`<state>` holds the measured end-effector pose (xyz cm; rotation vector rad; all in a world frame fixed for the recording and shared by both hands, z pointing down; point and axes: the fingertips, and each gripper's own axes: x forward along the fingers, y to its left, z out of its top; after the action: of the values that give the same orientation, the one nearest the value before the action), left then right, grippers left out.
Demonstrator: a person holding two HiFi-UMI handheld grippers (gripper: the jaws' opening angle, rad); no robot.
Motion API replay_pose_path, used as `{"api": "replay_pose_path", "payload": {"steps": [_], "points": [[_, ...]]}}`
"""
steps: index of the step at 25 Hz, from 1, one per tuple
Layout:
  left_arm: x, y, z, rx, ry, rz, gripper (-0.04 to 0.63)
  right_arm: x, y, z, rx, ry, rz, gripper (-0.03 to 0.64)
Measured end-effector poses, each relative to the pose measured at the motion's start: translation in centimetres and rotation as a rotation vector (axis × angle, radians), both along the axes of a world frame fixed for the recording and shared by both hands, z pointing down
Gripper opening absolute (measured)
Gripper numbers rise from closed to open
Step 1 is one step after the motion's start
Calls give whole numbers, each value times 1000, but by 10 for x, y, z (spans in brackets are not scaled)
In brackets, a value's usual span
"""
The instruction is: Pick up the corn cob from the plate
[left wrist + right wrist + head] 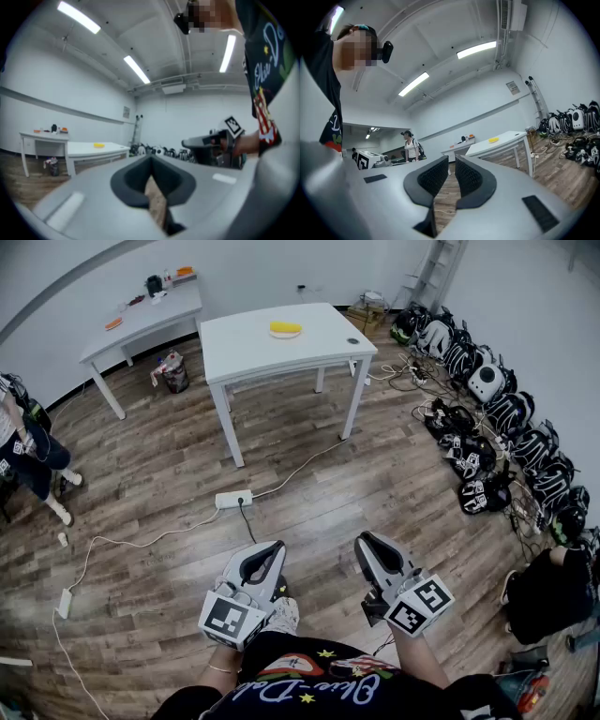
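Observation:
A yellow corn cob (pixel 285 329) lies on a yellow plate on the white table (pixel 253 343) far across the room; at this distance cob and plate are hard to tell apart. The same yellow patch shows in the left gripper view (pixel 98 145) and in the right gripper view (pixel 493 139). My left gripper (pixel 265 554) and right gripper (pixel 370 545) are held level close to my body, several steps short of the table. The left gripper (pixel 151 161) has its tips together and holds nothing. The right gripper (pixel 451 161) is shut too, with nothing between its ribbed pads.
A second white table (pixel 141 324) with small items stands at the back left, a bag (pixel 173 371) beside it. A power strip (pixel 233 499) and cables cross the wooden floor. Backpacks (pixel 487 418) line the right wall. A person (pixel 23 442) stands at the left.

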<state>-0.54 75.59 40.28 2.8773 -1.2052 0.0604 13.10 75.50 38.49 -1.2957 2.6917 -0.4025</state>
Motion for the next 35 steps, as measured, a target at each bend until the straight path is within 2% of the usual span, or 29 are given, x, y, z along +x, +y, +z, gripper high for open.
{"api": "replay_pose_path", "payload": {"steps": [3, 7, 11, 15, 19, 24, 28, 30, 32, 35], "points": [[-18, -69, -19, 10, -19, 3, -6, -22, -72, -20, 9, -13, 3, 26], [-23, -136, -30, 34, 12, 55, -6, -43, -147, -31, 35, -32, -1, 26], [-20, -196, -18, -11, 16, 53, -6, -51, -200, -15, -9, -50, -13, 26], [-10, -253, 3, -63, 34, 76, -6, -35, -255, 13, -75, -37, -17, 26], [-6, -335, 2, -40, 20, 13, -6, -15, -347, 21, -64, -51, -41, 26], [17, -461, -24, -1, 29, -90, -6, 4, -470, -8, 23, -43, -156, 28], [42, -527, -31, 3, 49, -135, -6, 23, -539, -14, 49, -42, -240, 28], [49, -555, -25, -23, 40, -151, -6, 28, -575, -5, 33, -24, -266, 42], [51, -579, -19, -47, 25, -171, -6, 29, -606, 6, -5, -27, -284, 88], [44, -614, -17, -40, 22, -208, -6, 24, -641, 18, -33, -31, -306, 101]]}}
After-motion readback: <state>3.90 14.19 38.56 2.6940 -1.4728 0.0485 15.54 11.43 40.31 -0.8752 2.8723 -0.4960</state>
